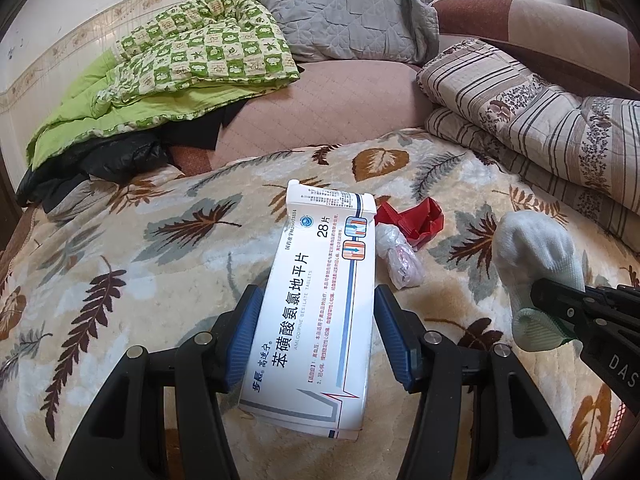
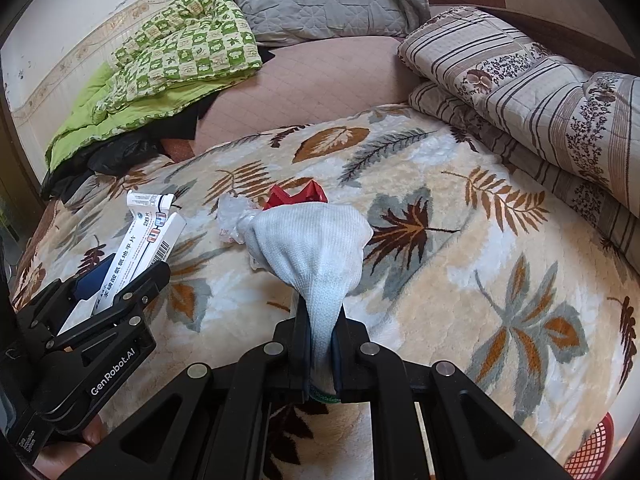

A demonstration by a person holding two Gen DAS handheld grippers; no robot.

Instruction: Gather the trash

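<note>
White medicine box (image 1: 316, 312) and grey sock (image 2: 316, 248) gripped; red carton (image 1: 414, 222), perhaps crumpled plastic (image 1: 398, 258) on blanket.

The medicine box (image 1: 320, 304) sits lengthwise between the fingers of the left gripper (image 1: 318, 336), its far end reaching out over the leaf blanket (image 1: 160, 280). Just right of that far end lies a crumpled plastic wrapper (image 1: 398, 258), and right behind the wrapper, touching it, the folded paper piece (image 1: 416, 220). Further right, the sock (image 1: 532, 264) hangs from the right gripper (image 2: 322, 344), above the blanket, its cuff pinched between the fingers. Behind the blanket, the checked quilt (image 1: 208, 52) lies at the left, the quilted cover (image 1: 344, 12) in the middle, the striped quilt (image 1: 520, 112) stacked at the right. A mesh basket (image 2: 592, 448) peeks in at the near right edge.
</note>
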